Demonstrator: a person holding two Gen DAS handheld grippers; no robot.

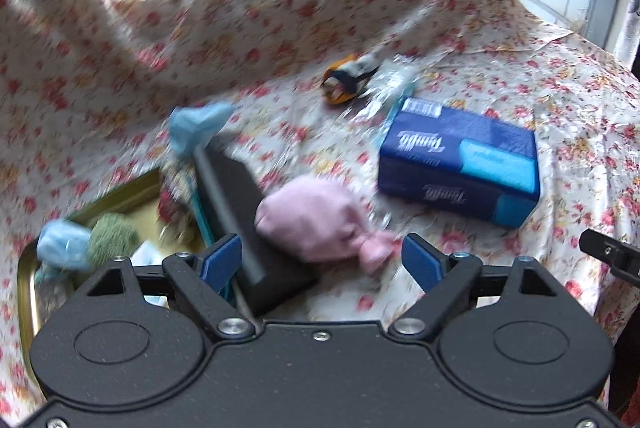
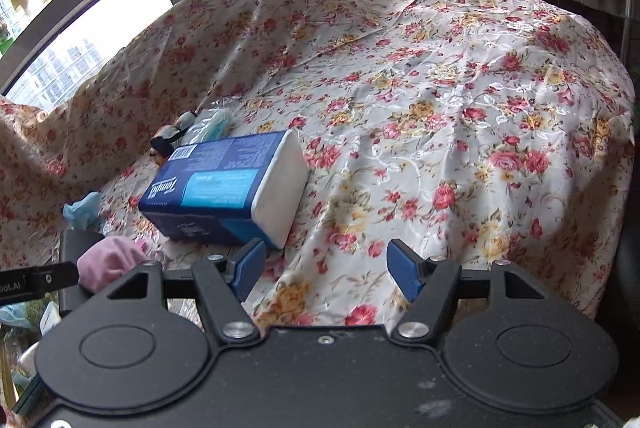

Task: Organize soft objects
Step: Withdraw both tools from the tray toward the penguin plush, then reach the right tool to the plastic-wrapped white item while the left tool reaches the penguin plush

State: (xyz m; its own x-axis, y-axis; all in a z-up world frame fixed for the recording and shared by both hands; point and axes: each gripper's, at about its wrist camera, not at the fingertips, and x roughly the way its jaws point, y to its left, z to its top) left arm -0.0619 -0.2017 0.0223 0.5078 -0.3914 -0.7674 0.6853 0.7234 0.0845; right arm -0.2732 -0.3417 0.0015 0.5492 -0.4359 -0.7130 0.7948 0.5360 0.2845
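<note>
Floral cloth covered the whole work surface and rose in folds toward the window. On it the left gripper stood with its blue-padded jaws spread wide and nothing held, and the pink cloth pouch lay just in front of them, its knotted end pointing toward the right-hand pad. A black box touched the pouch on its left side. Beyond that, a gold tray held a green woolly ball and a light blue soft bundle; another light blue bundle lay near the box's far end. A blue Tempo tissue pack rested well apart to the right. The right gripper hovered wide open and empty, just near the pack.
</note>
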